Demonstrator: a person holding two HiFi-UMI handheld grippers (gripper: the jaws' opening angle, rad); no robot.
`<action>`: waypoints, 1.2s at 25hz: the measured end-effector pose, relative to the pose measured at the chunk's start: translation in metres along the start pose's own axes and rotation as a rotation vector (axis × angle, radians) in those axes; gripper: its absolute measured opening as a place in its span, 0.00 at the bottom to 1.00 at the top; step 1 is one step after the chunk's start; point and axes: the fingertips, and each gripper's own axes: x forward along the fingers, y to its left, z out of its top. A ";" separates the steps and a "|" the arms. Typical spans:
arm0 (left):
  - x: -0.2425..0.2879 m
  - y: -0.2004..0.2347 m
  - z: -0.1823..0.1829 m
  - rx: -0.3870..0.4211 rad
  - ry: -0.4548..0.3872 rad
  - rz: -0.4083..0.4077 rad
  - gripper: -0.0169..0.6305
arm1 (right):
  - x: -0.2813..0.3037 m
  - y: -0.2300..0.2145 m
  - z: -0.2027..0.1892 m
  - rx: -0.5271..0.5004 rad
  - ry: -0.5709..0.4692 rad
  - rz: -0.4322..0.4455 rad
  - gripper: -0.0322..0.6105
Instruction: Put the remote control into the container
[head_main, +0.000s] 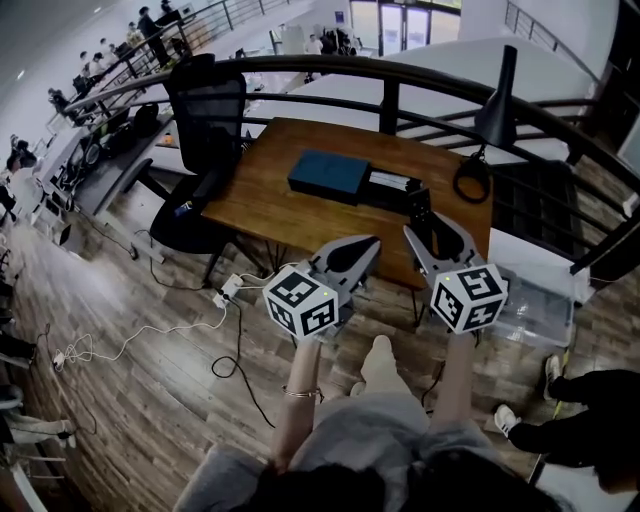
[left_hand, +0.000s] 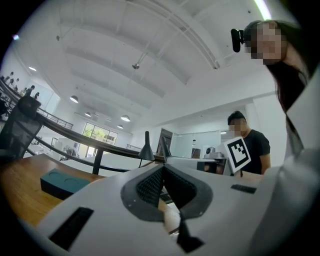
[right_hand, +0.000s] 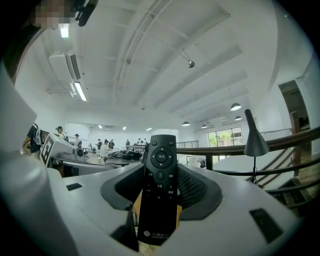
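Observation:
A black remote control (right_hand: 158, 186) stands upright between the jaws of my right gripper (right_hand: 160, 167), which is shut on it, buttons facing the camera. In the head view the right gripper (head_main: 427, 236) holds the remote control (head_main: 419, 208) above the near right part of the wooden table (head_main: 265, 205). The container, a dark teal box (head_main: 329, 176), lies at the table's middle, farther away and to the left; it also shows in the left gripper view (left_hand: 62, 181). My left gripper (head_main: 366, 247) hovers at the table's near edge, its jaws shut (left_hand: 162, 172) with nothing between them.
A black flat item (head_main: 390, 186) lies right of the box. A black desk lamp (head_main: 497, 102) stands at the table's far right, a black office chair (head_main: 206, 112) at its left. A curved railing (head_main: 400, 72) runs behind. Cables and a power strip (head_main: 229, 290) lie on the floor; a clear bin (head_main: 541, 306) sits right.

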 end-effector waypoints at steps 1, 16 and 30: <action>0.001 0.004 0.001 0.002 0.001 0.005 0.03 | 0.005 -0.002 0.000 0.002 0.000 0.005 0.38; 0.056 0.078 0.007 -0.007 0.013 0.045 0.03 | 0.083 -0.061 -0.001 0.020 0.030 0.044 0.38; 0.102 0.136 0.011 -0.009 0.033 0.094 0.03 | 0.140 -0.116 -0.005 0.043 0.055 0.084 0.38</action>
